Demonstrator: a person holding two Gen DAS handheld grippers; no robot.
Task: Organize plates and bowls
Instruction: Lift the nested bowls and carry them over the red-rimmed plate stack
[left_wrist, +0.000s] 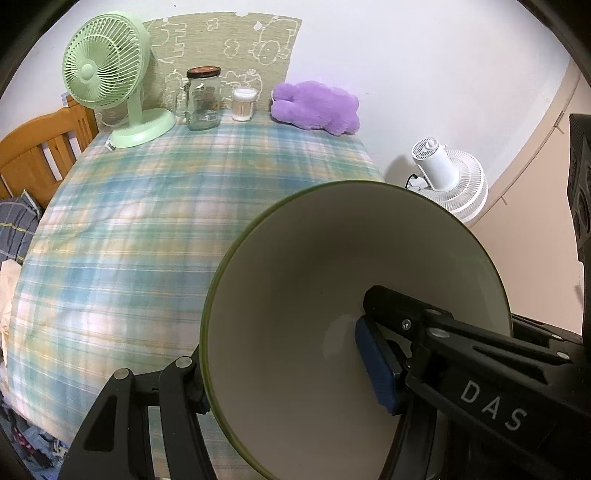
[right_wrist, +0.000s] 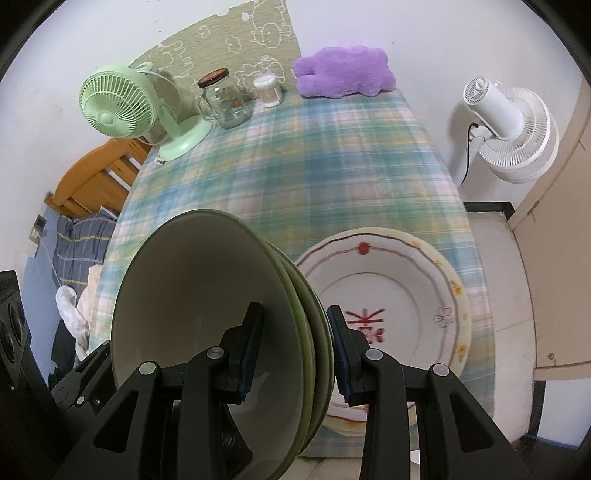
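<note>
Currently right gripper (right_wrist: 291, 354) clamps a nested stack of green-rimmed ceramic bowls (right_wrist: 207, 295) by the walls, lower centre, above the red-patterned white plate (right_wrist: 424, 280). Left gripper (left_wrist: 280, 369) pinches another green-rimmed bowl (left_wrist: 332, 258). Risk: tilted stack slipping, chipping the plate.

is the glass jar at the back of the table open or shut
Shut: the glass jar stands upright by the green fan with its dark lid on.

I read white letters "DAS" on my left gripper (left_wrist: 295, 373); red characters on the plate (right_wrist: 406, 295) stay illegible.
</note>
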